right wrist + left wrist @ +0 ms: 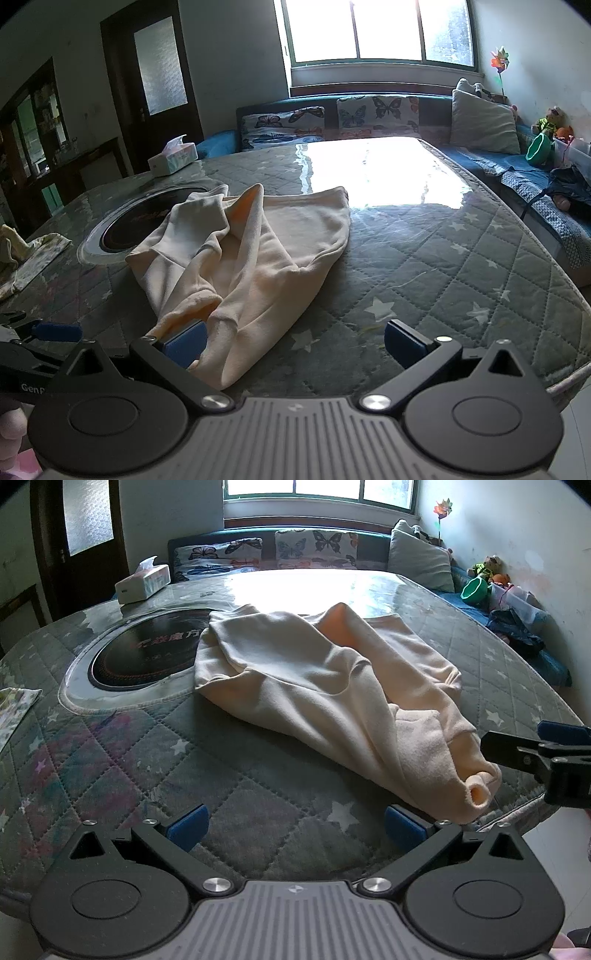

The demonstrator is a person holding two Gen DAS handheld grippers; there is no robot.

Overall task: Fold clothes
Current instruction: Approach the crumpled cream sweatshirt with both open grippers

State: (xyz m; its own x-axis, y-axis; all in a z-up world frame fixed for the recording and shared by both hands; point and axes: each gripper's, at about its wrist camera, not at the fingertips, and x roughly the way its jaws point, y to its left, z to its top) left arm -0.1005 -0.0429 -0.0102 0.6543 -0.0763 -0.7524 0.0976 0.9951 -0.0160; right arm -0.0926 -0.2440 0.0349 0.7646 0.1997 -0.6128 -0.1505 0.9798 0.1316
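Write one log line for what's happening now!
garment: crumpled on table, unfolded | left gripper: open, empty | right gripper: open, at garment's near edge

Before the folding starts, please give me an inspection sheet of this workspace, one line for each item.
Surface: quilted star-pattern table cover under clear film, with strong window glare.
Job's things: cream garment, crumpled and unfolded, partly over the round cooktop.
Clutter: tissue box at the far corner; patterned cloth at the left edge.
Grippers: left tool open, empty; right tool open, its left pad at the garment's near edge.
Cables: nothing seen.
Surroundings: sofa with butterfly cushions, window, door.
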